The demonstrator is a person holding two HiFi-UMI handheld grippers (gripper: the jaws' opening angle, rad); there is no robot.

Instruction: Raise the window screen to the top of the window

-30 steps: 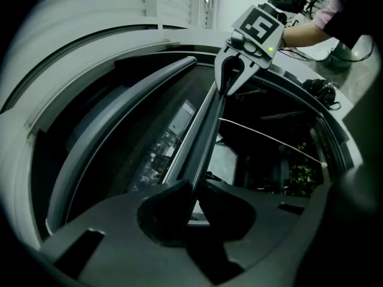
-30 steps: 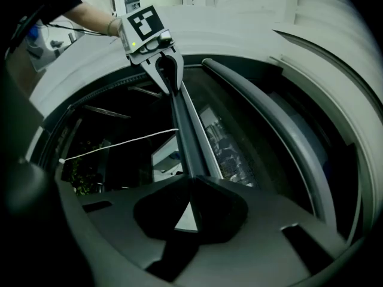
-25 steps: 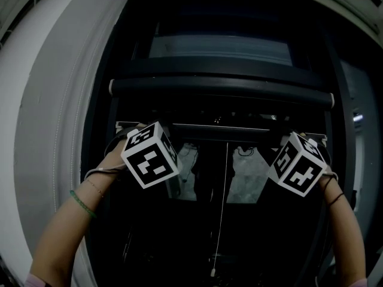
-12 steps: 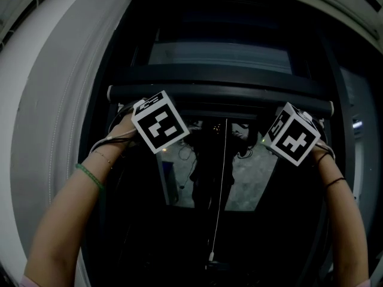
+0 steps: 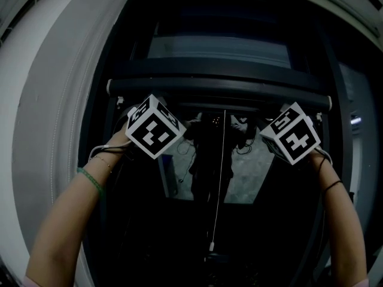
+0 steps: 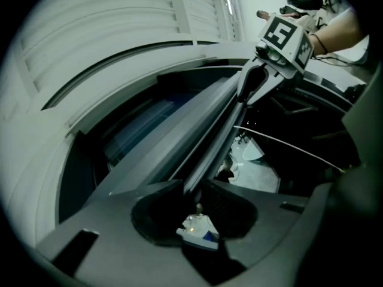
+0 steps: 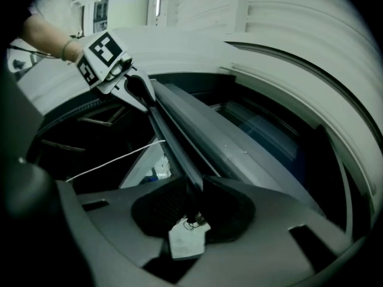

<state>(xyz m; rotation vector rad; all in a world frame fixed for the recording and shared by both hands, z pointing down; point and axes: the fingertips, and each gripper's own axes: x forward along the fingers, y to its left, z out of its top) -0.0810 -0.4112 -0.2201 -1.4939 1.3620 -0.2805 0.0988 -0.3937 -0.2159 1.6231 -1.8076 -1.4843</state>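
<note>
A dark window sits inside a pale curved frame (image 5: 51, 130), seen from above the person's raised forearms. The left gripper (image 6: 192, 187) and the right gripper (image 7: 195, 187) each have their jaws closed tight on the window screen's slim bottom bar (image 5: 239, 106), one near each end. The bar lies level, high in the opening, just beneath a thicker dark tube (image 5: 221, 88) spanning the window. A thin white pull cord (image 5: 219, 178) hangs down from the bar's middle. A green band (image 5: 90, 181) circles the left forearm
</note>
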